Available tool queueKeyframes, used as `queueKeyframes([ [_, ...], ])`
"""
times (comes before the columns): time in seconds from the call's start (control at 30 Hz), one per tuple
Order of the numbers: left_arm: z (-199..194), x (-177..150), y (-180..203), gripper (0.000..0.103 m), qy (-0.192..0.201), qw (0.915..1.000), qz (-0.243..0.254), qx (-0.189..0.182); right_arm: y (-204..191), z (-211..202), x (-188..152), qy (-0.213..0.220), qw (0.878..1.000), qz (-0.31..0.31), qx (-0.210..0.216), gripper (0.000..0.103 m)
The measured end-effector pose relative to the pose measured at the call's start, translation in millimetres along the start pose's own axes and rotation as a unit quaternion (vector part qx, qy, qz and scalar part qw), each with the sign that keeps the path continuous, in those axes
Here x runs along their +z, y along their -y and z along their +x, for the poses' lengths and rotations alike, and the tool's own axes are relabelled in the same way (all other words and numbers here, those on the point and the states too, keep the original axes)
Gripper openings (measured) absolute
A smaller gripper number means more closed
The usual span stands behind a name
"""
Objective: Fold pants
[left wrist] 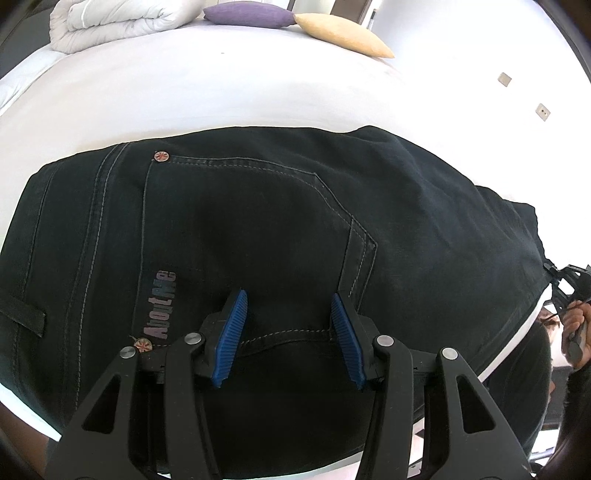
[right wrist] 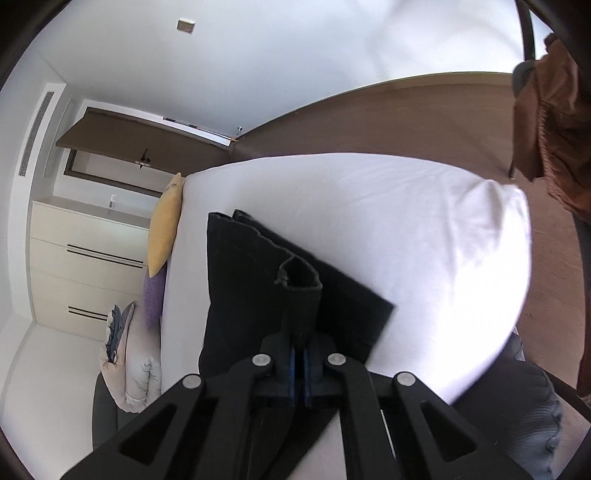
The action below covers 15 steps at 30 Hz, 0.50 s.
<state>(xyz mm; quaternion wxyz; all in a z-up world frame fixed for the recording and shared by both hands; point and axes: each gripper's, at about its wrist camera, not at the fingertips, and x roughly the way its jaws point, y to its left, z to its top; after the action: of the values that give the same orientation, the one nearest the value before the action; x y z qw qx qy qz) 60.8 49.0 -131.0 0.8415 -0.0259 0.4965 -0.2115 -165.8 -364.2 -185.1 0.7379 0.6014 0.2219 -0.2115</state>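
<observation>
Black jeans [left wrist: 258, 221] lie flat on the white bed [left wrist: 221, 92], back pocket and "About Me" label up. My left gripper [left wrist: 288, 306] is open just above the pocket area near the waist, blue pads [left wrist: 232, 332] apart and holding nothing. My right gripper [right wrist: 300, 347] is shut on a fold of the pants [right wrist: 301, 295] at the leg end and lifts that edge off the bed; the rest of the legs [right wrist: 240, 288] lie folded on the sheet. The right gripper also shows at the far right of the left wrist view [left wrist: 561, 284].
A purple cushion [left wrist: 247, 14], a yellow cushion [left wrist: 343, 35] and a rolled white duvet [left wrist: 122, 22] lie at the bed's head. A cream dresser [right wrist: 85, 258] stands beyond it. Brown floor [right wrist: 406, 122] lies past the bed's foot. A brown garment [right wrist: 554, 129] hangs at the right.
</observation>
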Motion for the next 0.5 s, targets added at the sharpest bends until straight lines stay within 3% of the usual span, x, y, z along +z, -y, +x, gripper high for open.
queueKeyframes([
  [0.37, -11, -12, -2, 0.046, 0.002, 1.0000, 0.005, -0.004, 19, -2, 8, -0.023, 0.999, 0.028, 0.022, 0.003],
  [0.5, -17, -20, -5, 0.046, 0.012, 0.9999, 0.000, -0.005, 14, -16, 5, -0.002, 1.000, 0.007, -0.011, 0.007],
])
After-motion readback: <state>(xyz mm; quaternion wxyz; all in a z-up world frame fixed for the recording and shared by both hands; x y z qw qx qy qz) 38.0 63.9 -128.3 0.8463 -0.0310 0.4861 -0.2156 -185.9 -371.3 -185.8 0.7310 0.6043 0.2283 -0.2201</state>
